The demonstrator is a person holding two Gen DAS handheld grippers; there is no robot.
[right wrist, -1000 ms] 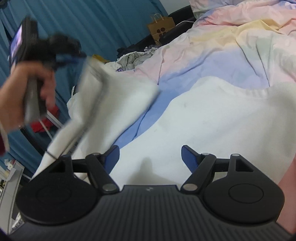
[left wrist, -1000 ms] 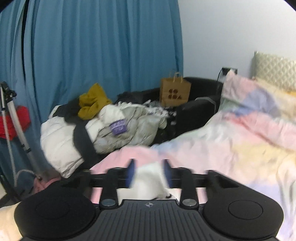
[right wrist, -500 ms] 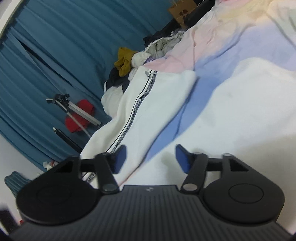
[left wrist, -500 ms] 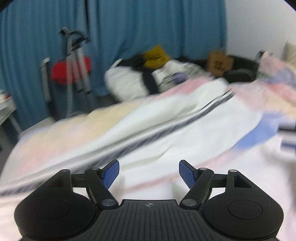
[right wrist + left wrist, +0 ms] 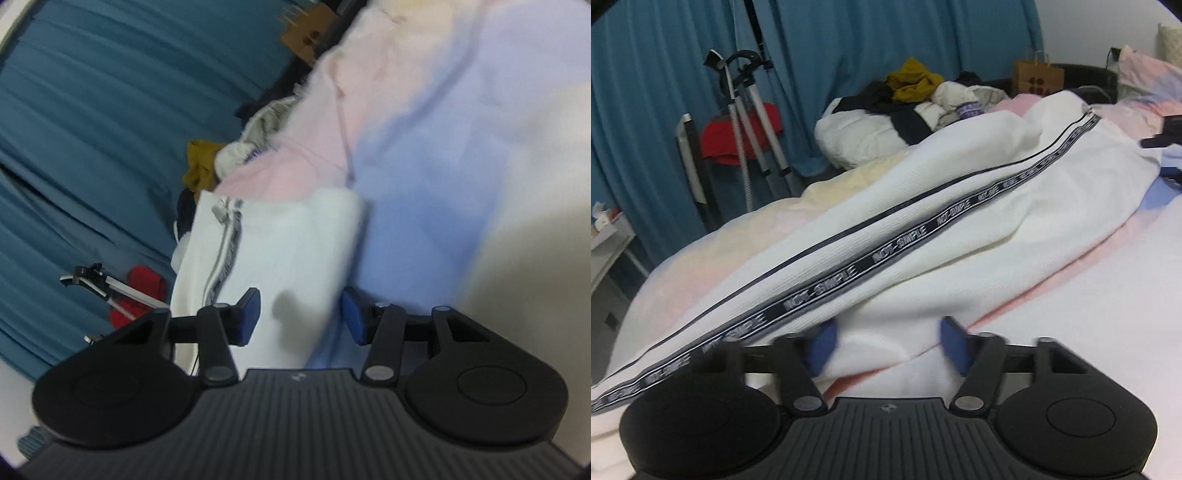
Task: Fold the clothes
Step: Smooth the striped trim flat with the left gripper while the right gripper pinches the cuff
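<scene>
Left gripper (image 5: 886, 341) low over the bed, blue pads part-spread and blurred, jaws just been closing in, with a soft fold of the white trousers (image 5: 960, 236) bunched between them; whether the pads are actually biting the cloth, I cannot tell. The trousers are a ribbed, heavy cotton-looking knit, lying long and slack across the bed, one leg running diagonally away from the left gripper, edged with a dark woven tape (image 5: 886, 254) lettered NOT-SIMPLE and a thin dark piping line beside it. Under them, the duvet (image 5: 1108, 295), smooth and rumpled, pastel pink, cream and blue patches. Over on the right gripper (image 5: 301, 319), picture smeared, jaws likewise just narrowing and standing part-spread, the far end of the trousers between the pads, no clear contact. Beyond the trousers' far end, a puffy heap of unsorted clothes (image 5: 908, 110), white padded jacket, black fabric, a mustard knit on top. Past the heap, a brown paper bag (image 5: 1038, 77) with handles. Left of the heap, a metal-poled garment steamer stand (image 5: 750, 122) with something red behind it, all against pleated teal curtains (image 5: 849, 37).
</scene>
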